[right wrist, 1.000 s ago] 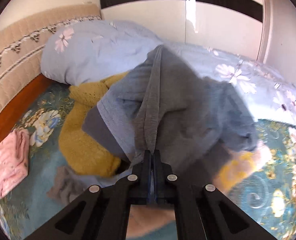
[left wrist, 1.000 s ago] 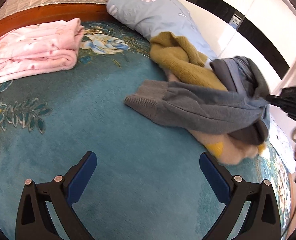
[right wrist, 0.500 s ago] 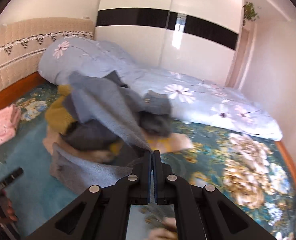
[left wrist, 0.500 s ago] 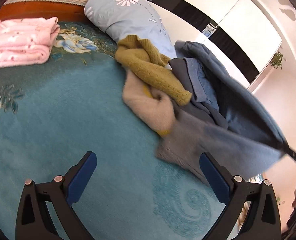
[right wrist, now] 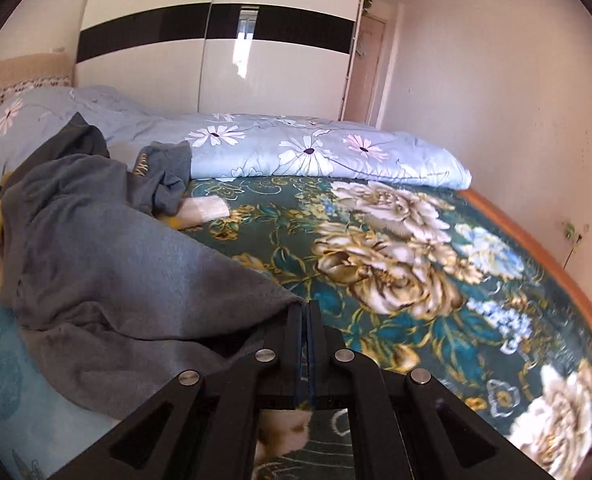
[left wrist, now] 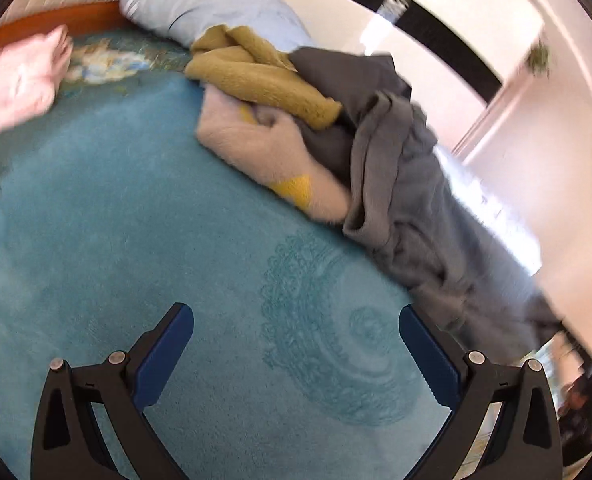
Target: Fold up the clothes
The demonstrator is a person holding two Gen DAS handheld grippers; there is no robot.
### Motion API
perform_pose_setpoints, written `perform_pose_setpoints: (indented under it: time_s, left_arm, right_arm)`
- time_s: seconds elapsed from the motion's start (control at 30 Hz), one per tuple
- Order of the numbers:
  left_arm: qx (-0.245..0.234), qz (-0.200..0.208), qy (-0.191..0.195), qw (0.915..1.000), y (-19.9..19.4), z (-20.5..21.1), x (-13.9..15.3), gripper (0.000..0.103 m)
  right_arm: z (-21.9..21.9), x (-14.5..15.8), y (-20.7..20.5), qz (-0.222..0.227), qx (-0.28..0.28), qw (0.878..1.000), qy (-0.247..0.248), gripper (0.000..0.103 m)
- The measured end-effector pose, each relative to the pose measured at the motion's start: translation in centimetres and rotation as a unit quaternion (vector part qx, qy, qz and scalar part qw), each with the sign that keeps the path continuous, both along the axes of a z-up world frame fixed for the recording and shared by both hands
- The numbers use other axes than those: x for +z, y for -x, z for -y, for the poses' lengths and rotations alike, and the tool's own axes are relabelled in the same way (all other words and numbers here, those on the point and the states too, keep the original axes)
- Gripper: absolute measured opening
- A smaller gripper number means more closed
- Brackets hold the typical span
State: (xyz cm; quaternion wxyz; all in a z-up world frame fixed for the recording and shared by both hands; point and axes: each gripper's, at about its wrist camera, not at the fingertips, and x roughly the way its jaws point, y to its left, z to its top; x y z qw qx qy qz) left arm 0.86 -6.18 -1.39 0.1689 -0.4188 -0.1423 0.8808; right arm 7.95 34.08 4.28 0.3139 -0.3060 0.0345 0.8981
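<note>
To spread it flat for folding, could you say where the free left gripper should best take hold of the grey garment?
Grip the ribbed hem hanging beside the cream jumper, coming from the open teal side. That edge is exposed, and the right gripper already pinches the far corner.

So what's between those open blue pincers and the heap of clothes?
Only bare teal bedspread, seen in the left wrist view, between the left gripper and the clothes pile.

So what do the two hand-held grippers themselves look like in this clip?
Both look alike. The left hand-held gripper has black plastic fingers with triangular cut-outs, silver round screw heads at the joints and flat dark blue pads. The right hand-held gripper shows the same black frame, silver screws and blue pads. No cables or markings are visible.
</note>
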Motion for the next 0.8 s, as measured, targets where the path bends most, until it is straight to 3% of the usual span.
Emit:
perform_pose_setpoints:
  time_s: [0.13,0.23,0.33,0.47,0.53,0.7,0.73,0.8]
  left_arm:
    - [0.0,0.026,0.03,0.9992,1.1,-1.9,0.0,0.102]
    - [0.004,0.051,0.02,0.9985,3.1,-3.1,0.3,0.102]
    - [0.007,0.084,-0.018,0.9963,5.8,-4.2,0.7,0.102]
    - [0.026,0.143,-0.099,0.9844,8.6,-4.5,-0.4,0.099]
    - [0.032,0.161,-0.103,0.981,9.5,-5.0,-0.9,0.097]
    - [0.055,0.172,-0.072,0.9809,10.6,-6.0,-1.2,0.083]
    - [0.055,0.17,-0.08,0.9806,10.7,-6.0,-1.1,0.074]
    - [0.052,0.169,-0.099,0.9793,10.9,-6.3,-1.0,0.047]
  right_arm:
    - [-0.8,-2.0,0.0,-0.012,0.004,0.999,0.031,0.002]
    - [-1.3,-1.7,-0.8,-0.04,0.0,0.998,0.038,0.006]
    - [-1.6,-1.9,-0.9,-0.047,-0.011,0.998,0.044,0.01]
    - [-1.5,-2.2,-0.8,-0.059,-0.011,0.997,0.048,0.05]
    - [-1.6,-2.0,-1.0,-0.081,-0.002,0.994,0.068,0.056]
    - [-1.5,-1.7,-1.0,-0.097,-0.006,0.992,0.081,0.056]
    - [-1.6,-1.8,-1.0,-0.097,-0.008,0.991,0.086,0.056]
    - [-1.9,-2.1,-1.0,-0.096,-0.012,0.99,0.098,0.056]
